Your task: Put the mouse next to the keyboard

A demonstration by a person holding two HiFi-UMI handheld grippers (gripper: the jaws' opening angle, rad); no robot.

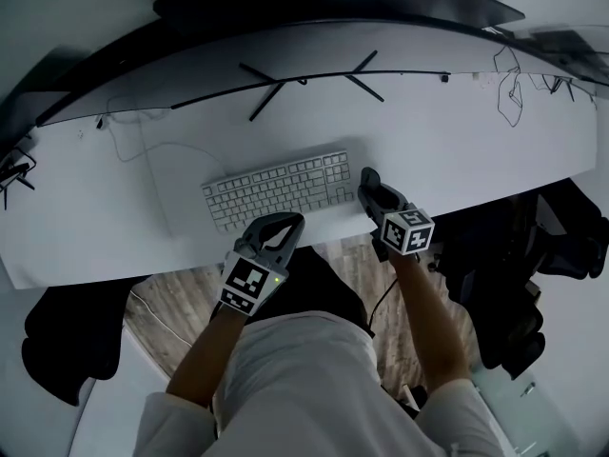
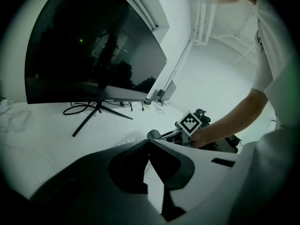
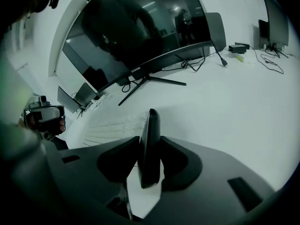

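A white keyboard (image 1: 281, 188) lies on the white desk (image 1: 476, 150), below the wide dark monitor (image 3: 136, 32). My right gripper (image 3: 149, 149) is shut on a thin dark mouse (image 3: 150, 130), which stands on edge between the jaws. In the head view the right gripper (image 1: 369, 187) hangs just right of the keyboard's right end, near the desk's front edge. My left gripper (image 1: 285, 225) is at the front edge below the keyboard. Its jaws (image 2: 149, 142) meet at the tips with nothing between them. The keyboard (image 3: 112, 125) shows pale to the left past the mouse.
Monitor stand legs (image 1: 276, 89) and thin cables (image 1: 143, 146) lie behind the keyboard. More cables and small devices (image 3: 239, 48) sit at the desk's far right. A dark office chair (image 1: 533, 255) stands right of the person, and a black shape (image 1: 71, 336) lies on the floor at left.
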